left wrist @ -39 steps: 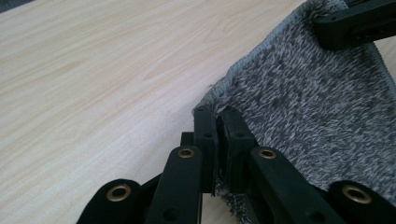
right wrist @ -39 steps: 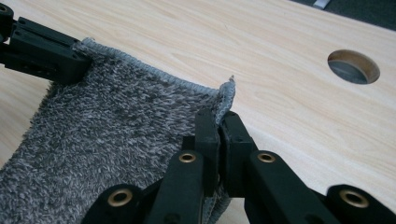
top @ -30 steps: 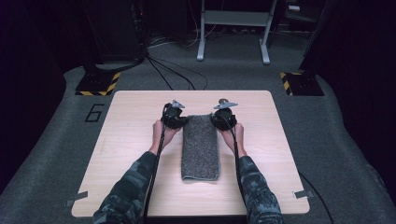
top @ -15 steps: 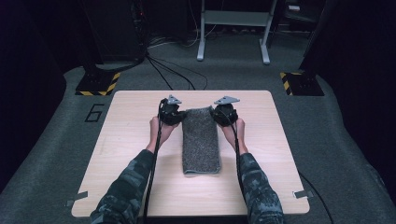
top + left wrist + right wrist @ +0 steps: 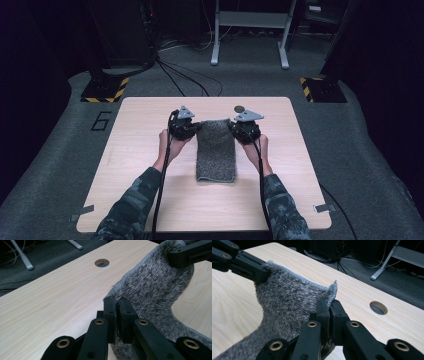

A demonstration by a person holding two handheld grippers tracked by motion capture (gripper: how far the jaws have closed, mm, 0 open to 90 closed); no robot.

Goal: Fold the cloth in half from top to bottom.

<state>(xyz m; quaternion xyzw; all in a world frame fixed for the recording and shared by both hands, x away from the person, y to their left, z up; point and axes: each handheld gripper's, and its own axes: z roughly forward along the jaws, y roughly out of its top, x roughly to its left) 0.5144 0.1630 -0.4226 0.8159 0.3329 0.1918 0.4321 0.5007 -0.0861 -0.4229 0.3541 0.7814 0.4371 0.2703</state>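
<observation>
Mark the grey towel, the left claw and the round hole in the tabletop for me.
grey towel (image 5: pixel 216 150), high view, middle of its fuzzy top face.
left claw (image 5: pixel 117 305), left gripper view, between its tips pinching the towel's corner.
round hole (image 5: pixel 378 307), right gripper view, its dark opening.

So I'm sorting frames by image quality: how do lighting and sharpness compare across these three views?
High view: the table is evenly lit, the room beyond falls to near black, and the picture is soft. Left gripper view: the towel pile is crisp, the near jaws slightly blurred. Right gripper view: the towel is sharp, the background dim, no glare.
</observation>
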